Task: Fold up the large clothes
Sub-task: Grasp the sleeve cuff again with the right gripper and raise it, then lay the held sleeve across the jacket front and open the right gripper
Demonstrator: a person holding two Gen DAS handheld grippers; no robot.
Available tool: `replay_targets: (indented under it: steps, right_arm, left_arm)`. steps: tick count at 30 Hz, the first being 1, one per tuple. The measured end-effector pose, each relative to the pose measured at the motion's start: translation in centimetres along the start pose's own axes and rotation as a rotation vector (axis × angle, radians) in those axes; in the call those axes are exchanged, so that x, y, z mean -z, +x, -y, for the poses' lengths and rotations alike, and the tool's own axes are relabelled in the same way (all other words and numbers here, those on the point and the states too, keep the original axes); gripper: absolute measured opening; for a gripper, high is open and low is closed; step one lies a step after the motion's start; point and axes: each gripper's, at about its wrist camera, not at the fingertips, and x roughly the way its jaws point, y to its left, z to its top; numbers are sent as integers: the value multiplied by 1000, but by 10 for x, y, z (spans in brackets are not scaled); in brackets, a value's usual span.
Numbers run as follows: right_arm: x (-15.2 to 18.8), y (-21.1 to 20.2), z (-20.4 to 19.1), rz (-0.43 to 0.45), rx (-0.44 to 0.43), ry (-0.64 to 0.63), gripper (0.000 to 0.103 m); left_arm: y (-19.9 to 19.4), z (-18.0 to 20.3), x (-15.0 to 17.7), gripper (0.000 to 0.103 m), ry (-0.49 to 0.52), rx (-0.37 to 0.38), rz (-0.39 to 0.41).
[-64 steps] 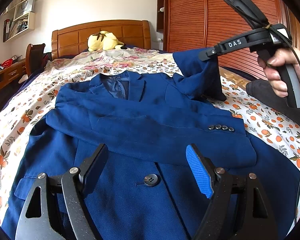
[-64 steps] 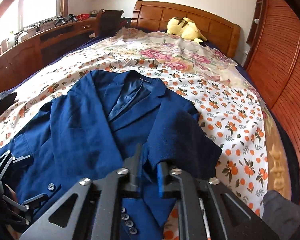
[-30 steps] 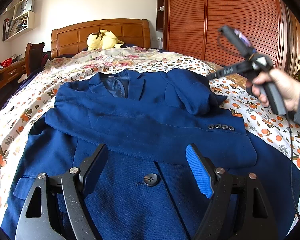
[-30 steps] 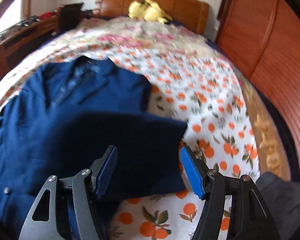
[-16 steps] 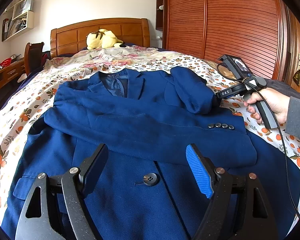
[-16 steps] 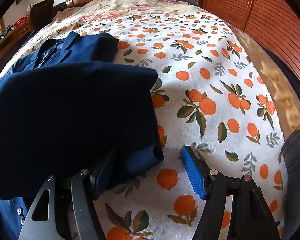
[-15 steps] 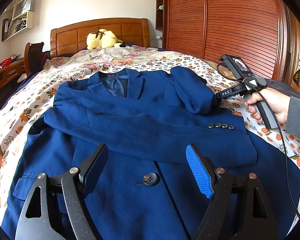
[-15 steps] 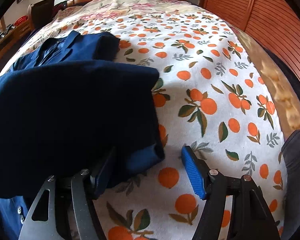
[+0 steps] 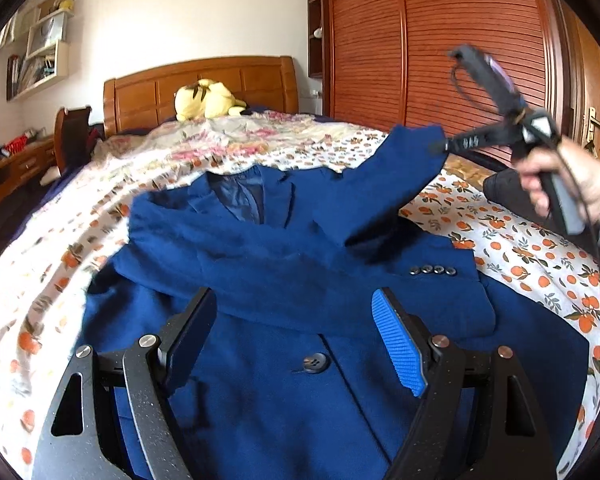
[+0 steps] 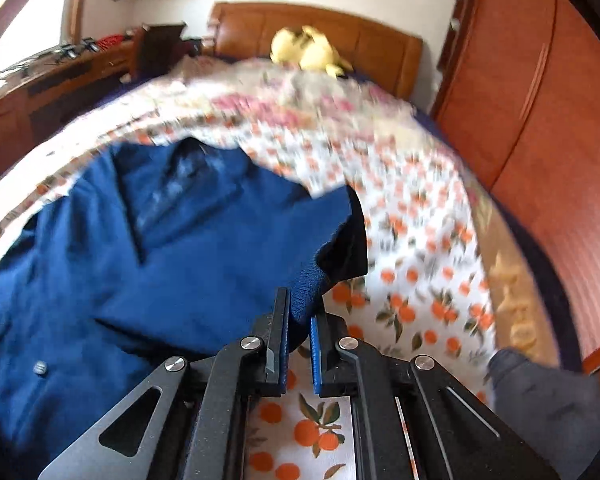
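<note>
A dark blue jacket (image 9: 284, 276) lies face up on the bed, one sleeve folded across its chest with cuff buttons (image 9: 433, 270) at the right. My right gripper (image 10: 299, 322) has its jaws closing on the other sleeve's cuff (image 10: 306, 292), pads pressing the cloth. In the left wrist view that sleeve (image 9: 384, 184) hangs lifted off the jacket from the right gripper (image 9: 440, 147), held by a hand (image 9: 568, 184). My left gripper (image 9: 292, 344) is open above the jacket's front near a button (image 9: 315, 363), nothing between its fingers.
The bed has an orange-patterned sheet (image 9: 512, 236) and a wooden headboard (image 9: 204, 88) with a yellow plush toy (image 9: 206, 100). A slatted wooden wardrobe (image 9: 440, 40) stands along the right. A desk (image 10: 40, 92) runs along the left. A dark cloth (image 10: 540, 392) lies at the bed's right edge.
The right gripper closed on the sleeve cuff and lifted it off the bed, so the sleeve now hangs raised. The left gripper rose slightly, still open.
</note>
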Motion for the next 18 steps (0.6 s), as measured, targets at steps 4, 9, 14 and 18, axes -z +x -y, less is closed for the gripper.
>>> replay_targets:
  steps: [4,9,14,18]
  right_arm:
    - [-17,-45,-26,77,-2,-53,8]
    - [-30,-100,-62,175,-30,-111,8]
    - [-41,-142,-104,256,-68,-191,8]
    - [-41,-177,-139,319,-129,-246,8]
  left_arm:
    - [-23,-17,-2,81,-6,-11,23]
    - [-53,-47,1,81,-37,-42,55]
    - [-78,-76,9,81,-72,-81,73]
    - [-91,-96,13,81,-101,-110,86]
